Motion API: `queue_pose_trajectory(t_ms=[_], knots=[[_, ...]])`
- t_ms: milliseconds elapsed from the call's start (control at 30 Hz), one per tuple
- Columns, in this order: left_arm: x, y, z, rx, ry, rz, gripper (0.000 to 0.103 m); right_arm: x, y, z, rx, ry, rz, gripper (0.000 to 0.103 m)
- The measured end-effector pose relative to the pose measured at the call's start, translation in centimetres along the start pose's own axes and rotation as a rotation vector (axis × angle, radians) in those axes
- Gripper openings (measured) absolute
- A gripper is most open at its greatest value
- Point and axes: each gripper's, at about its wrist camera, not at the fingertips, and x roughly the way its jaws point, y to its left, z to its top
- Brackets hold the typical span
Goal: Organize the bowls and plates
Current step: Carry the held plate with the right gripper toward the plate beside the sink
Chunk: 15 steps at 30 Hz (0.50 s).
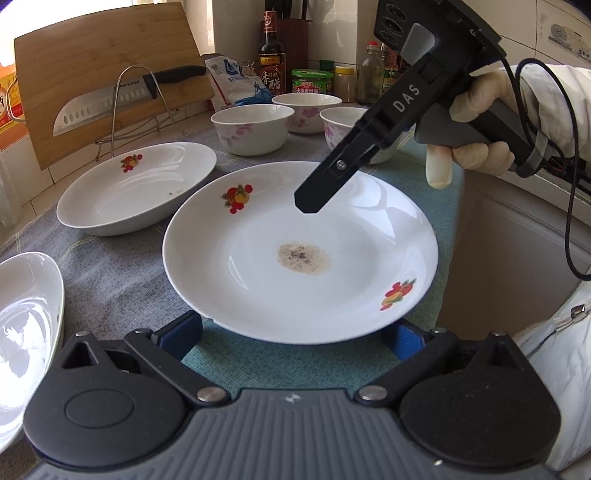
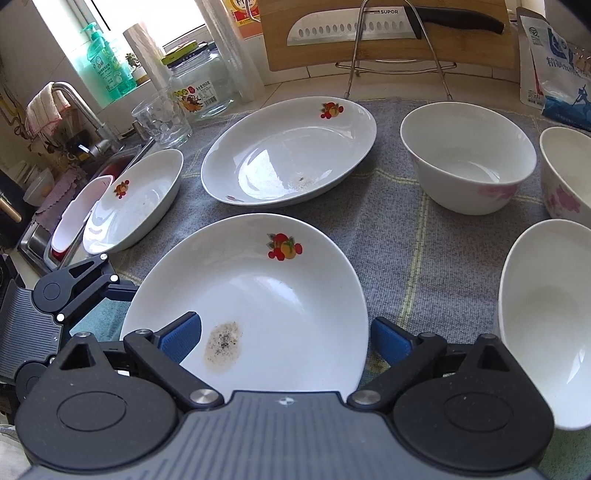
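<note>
Both tongs wide, stained plate between — grey cloth, kitchen counter.

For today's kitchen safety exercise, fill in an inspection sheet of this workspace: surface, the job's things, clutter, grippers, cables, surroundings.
Surface: grey and teal cloth over the counter.
Job's things: nearest plate has a brown speckled stain in its middle; second plate behind it has a small speck; third plate sits by the sink; three floral bowls at the back right.
Clutter: knife on a wire rack against a cutting board; vinegar bottle, jars, drinking glass.
Grippers: left gripper open at the stained plate's near rim; right gripper open over the same plate.
Cables: black cable hangs from the right gripper.
Surroundings: sink and tap left, window behind.
</note>
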Motion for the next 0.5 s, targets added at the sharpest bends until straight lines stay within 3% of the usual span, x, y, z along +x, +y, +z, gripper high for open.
queue_pose_trajectory(t_ms=[200,500], knots=[[-0.1,-0.1,0.0,0.009,-0.005,-0.002,0.101,0.3,-0.4,0.3,0.020,0.030,0.038,0.086],[-0.1,0.0,0.2,0.014,-0.006,-0.015,0.101,0.6,-1.4,0.9,0.076,0.057,0.098,0.085]])
